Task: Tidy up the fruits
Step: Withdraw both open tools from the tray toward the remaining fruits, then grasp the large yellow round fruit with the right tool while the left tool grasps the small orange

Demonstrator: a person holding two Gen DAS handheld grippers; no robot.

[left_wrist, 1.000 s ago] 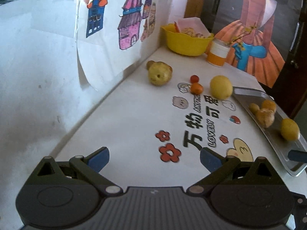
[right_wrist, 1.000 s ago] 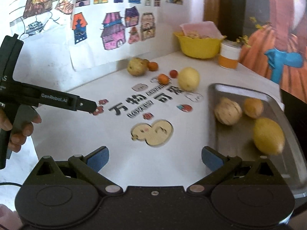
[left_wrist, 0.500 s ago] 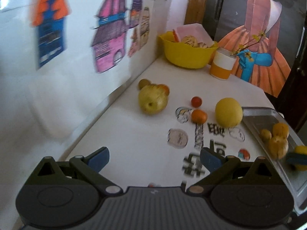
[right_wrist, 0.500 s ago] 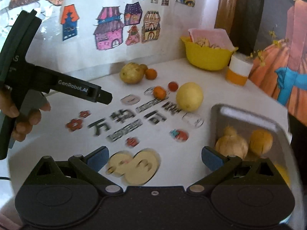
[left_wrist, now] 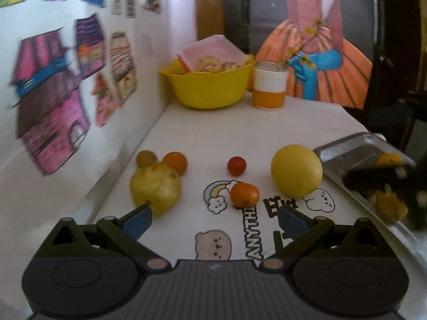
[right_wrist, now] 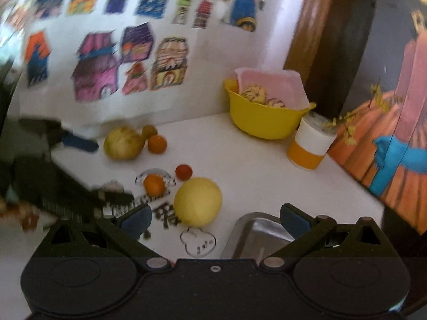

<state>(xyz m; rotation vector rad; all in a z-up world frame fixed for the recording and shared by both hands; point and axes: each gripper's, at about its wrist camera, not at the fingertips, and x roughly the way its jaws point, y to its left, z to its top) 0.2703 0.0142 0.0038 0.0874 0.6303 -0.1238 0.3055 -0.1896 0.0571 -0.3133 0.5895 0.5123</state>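
— Where is the fruit seen?
— Loose on the white table (left_wrist: 240,122): a yellow pear (left_wrist: 156,190) by the wall, a lemon (left_wrist: 296,174) beside the metal tray (left_wrist: 344,154).
— And the tongs?
— Left gripper (left_wrist: 214,220) and right gripper (right_wrist: 216,220) are both held spread, nothing gripped.

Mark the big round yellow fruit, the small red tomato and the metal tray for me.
big round yellow fruit (left_wrist: 296,174): left wrist view, middle of its front face.
small red tomato (left_wrist: 236,165): left wrist view, centre of it.
metal tray (right_wrist: 253,229): right wrist view, bare near corner of its floor.
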